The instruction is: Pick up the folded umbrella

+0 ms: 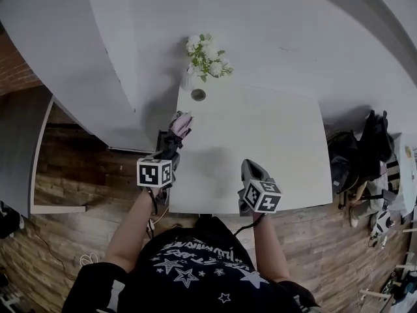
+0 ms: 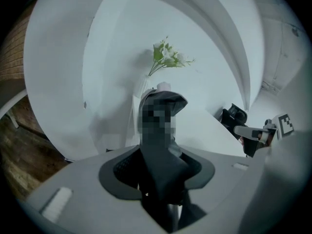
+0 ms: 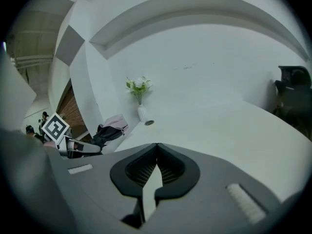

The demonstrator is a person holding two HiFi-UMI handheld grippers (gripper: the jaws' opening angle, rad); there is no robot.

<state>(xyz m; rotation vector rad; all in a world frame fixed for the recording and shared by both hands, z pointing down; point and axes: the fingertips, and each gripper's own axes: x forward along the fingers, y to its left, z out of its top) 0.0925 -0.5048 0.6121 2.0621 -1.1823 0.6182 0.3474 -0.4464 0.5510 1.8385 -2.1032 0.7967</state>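
Lettering among white stars on the person's dark shirt [image 1: 195,266] is seen, but it is too blurred to be read. Black-and-white square markers are carried on each gripper's cube. The folded umbrella [image 1: 177,132] is held at the left edge of the white surface [image 1: 273,142]. Its long axis runs away from the person, with the pink end pointed toward the vase of white flowers [image 1: 205,57] at the far edge and the dark part toward the left gripper [image 1: 171,152]. In the left gripper view the jaws are seen partly apart and clamped on the umbrella's dark fabric, which fills the gap between them. The right gripper [image 1: 251,169] is held over the near edge of the surface, well apart from the umbrella. Its jaws are brought together at the tips, and nothing is gripped.
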